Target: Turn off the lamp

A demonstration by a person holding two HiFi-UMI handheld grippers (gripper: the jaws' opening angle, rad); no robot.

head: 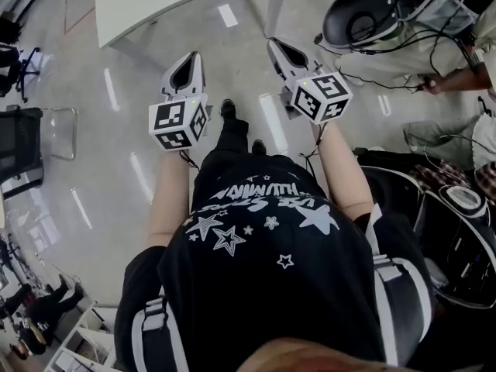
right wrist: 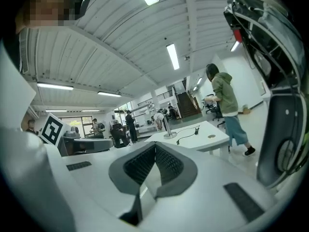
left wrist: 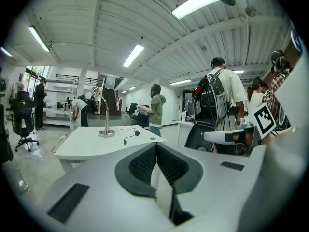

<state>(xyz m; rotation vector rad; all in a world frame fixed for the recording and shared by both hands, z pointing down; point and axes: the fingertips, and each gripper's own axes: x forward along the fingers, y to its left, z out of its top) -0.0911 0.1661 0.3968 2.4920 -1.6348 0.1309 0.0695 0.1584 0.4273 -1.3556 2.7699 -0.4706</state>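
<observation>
A slim gooseneck desk lamp stands on a round base on a white table some way ahead of me. Its cord with a small inline switch lies on the tabletop beside it. In the right gripper view the same lamp and cord show on that table. My left gripper and right gripper are both shut with nothing between the pads. In the head view they are held level over the floor, left gripper and right gripper, short of the table.
A person in a green hoodie stands beyond the table. A person with a backpack is at the right by a desk. An office chair is at my left; a seated person and round equipment crowd my right.
</observation>
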